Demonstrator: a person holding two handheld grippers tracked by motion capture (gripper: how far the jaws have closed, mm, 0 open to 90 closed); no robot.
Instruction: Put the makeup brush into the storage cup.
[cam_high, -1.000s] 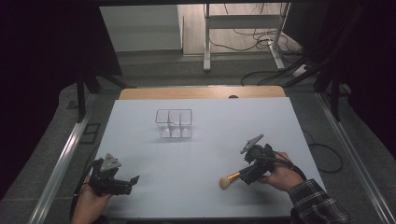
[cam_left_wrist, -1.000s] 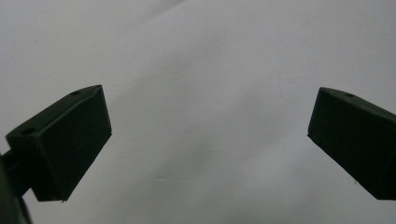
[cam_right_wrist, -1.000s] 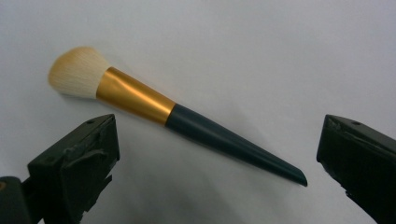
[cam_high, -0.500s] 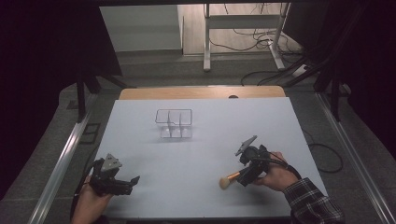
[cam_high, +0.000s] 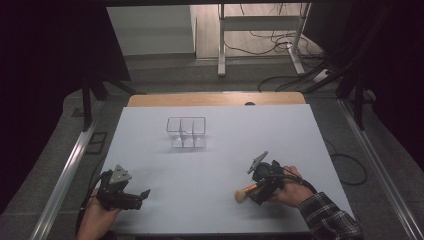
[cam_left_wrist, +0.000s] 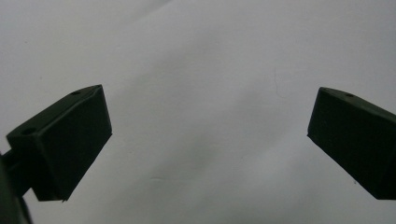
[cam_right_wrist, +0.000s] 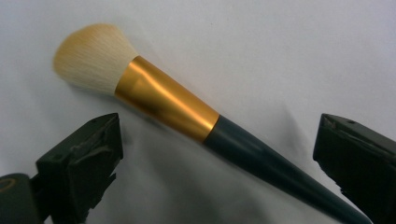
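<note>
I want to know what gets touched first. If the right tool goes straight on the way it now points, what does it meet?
Most likely the makeup brush: it lies across the gap between the open jaws of the right tool, resting on the white table. How near it is cannot be judged exactly.

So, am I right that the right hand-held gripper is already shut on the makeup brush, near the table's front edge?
Not quite: the right hand-held gripper is open. In the right gripper view its jaws stand wide apart on either side of the makeup brush, which lies on the table untouched. The rest holds.
</note>
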